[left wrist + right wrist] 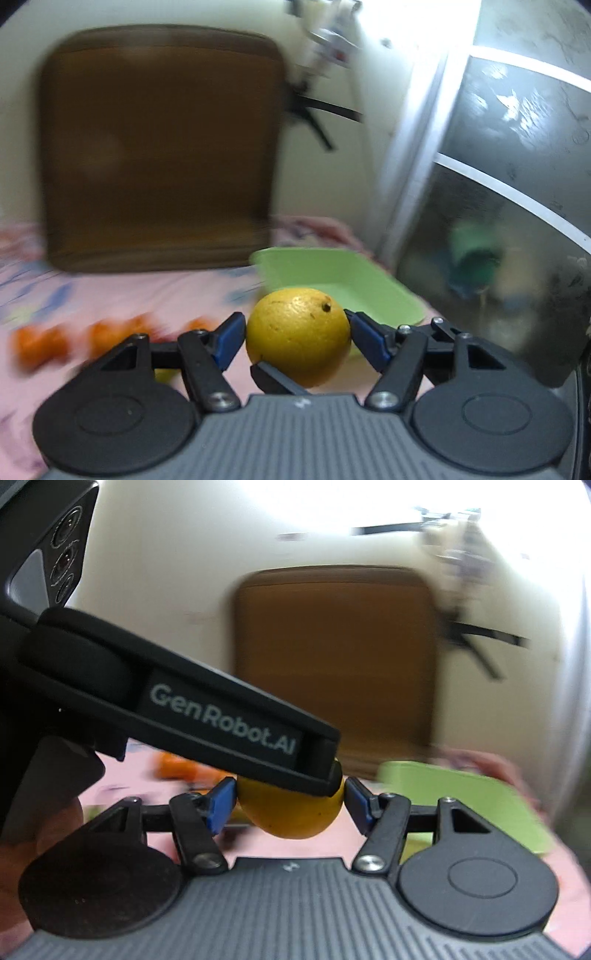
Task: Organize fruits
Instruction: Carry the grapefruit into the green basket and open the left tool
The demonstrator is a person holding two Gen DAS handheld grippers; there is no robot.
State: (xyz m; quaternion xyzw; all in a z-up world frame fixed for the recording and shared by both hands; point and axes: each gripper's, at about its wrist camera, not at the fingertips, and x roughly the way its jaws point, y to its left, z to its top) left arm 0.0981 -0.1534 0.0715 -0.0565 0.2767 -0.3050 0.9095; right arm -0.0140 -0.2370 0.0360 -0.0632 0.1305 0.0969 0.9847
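Observation:
A yellow orange (298, 334) sits between the blue pads of my left gripper (295, 332), held above the pink bedsheet (129, 295). In the right wrist view the same yellow fruit (291, 814) lies between the blue pads of my right gripper (290, 805), and the left gripper's black body (207, 716) crosses over it. A light green tray (332, 277) lies just behind the fruit; it also shows in the right wrist view (461, 797). Blurred orange fruits (40, 345) lie on the sheet at the left.
A brown cushion (159, 147) leans against the white wall behind the bed. A frosted glass door with a white frame (498, 184) stands at the right. A black tripod (314, 110) is by the wall.

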